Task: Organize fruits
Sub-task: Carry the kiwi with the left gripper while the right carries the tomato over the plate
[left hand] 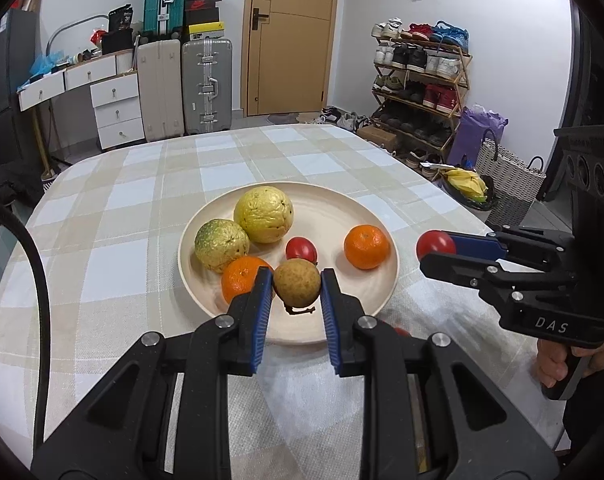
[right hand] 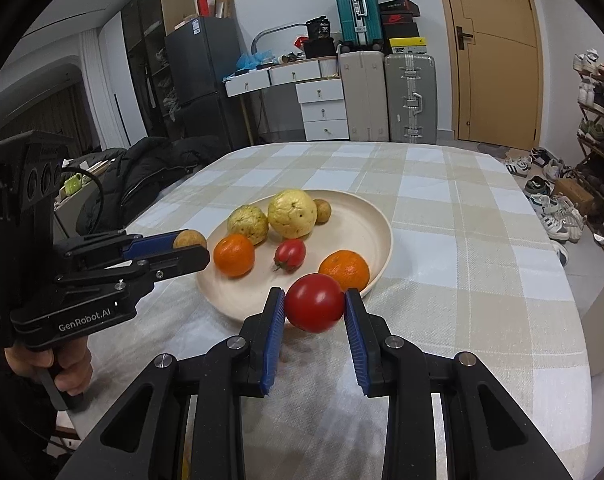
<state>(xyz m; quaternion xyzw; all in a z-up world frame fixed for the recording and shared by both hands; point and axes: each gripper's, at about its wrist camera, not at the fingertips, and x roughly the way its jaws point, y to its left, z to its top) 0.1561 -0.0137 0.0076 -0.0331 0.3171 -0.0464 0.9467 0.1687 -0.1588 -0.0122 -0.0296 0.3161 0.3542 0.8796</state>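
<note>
Fruits carried at the plate (left hand: 386, 288)

Left gripper (left hand: 296, 286) clamps a brown fruit (left hand: 297, 283) over the near rim; right gripper (right hand: 314, 304) clamps a red tomato (right hand: 315, 302) just short of it.

My left gripper's (left hand: 296, 288) blue pads cover the flanks of the brown fruit (left hand: 297, 283) and one edge of the near orange (left hand: 242, 283). From my right wrist view, the large guava (right hand: 292, 213) hides most of a small brown fruit (right hand: 323, 210) behind it. My rear tomato (right hand: 289, 255) is slightly blurred.
</note>
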